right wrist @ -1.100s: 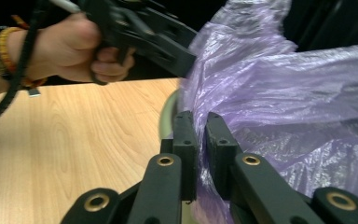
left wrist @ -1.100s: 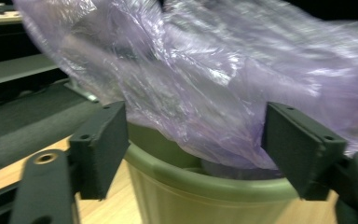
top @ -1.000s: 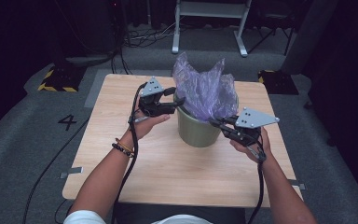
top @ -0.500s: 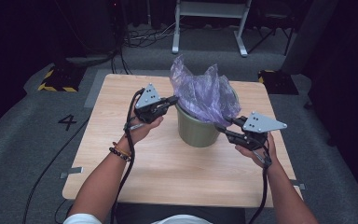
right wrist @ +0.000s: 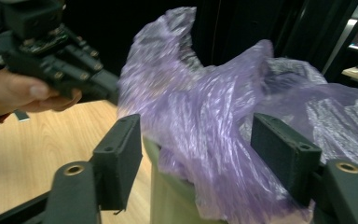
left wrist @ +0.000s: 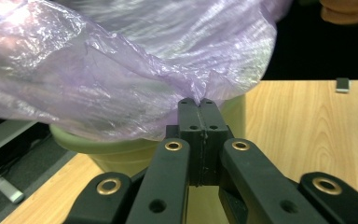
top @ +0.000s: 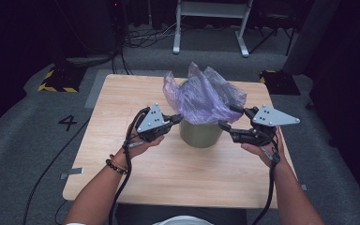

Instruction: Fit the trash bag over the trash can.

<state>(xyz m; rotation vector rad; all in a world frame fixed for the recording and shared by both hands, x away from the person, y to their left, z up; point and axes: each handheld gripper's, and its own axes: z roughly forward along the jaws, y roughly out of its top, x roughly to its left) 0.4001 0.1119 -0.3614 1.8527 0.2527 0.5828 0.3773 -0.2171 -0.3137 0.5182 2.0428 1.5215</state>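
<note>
On the wooden tabletop [top: 136,98], toward its far middle, an olive-green pot [top: 200,134] is standing upright with a crumpled purple plastic bag [top: 201,96] billowing out of its mouth and spilling over the rim. From the pot's left, the left tongs [top: 177,117] are reaching in at rim height, held in the person's left hand [top: 138,143], which is wearing a beaded bracelet [top: 115,165] at the wrist. In the left gripper view those tongs [left wrist: 200,103] are pressed together, pinching a fold of the bag's lower edge just above the pot's rim [left wrist: 121,148]. From the pot's right, the right tongs [top: 229,118] are sitting close beside the bag, gripped by the right hand [top: 262,150]. In the right gripper view they [right wrist: 205,154] are standing spread wide, their pads [right wrist: 284,154] lying on either side of a hanging drape of the purple film without closing on it, and the pot's rim is showing between them.
</note>
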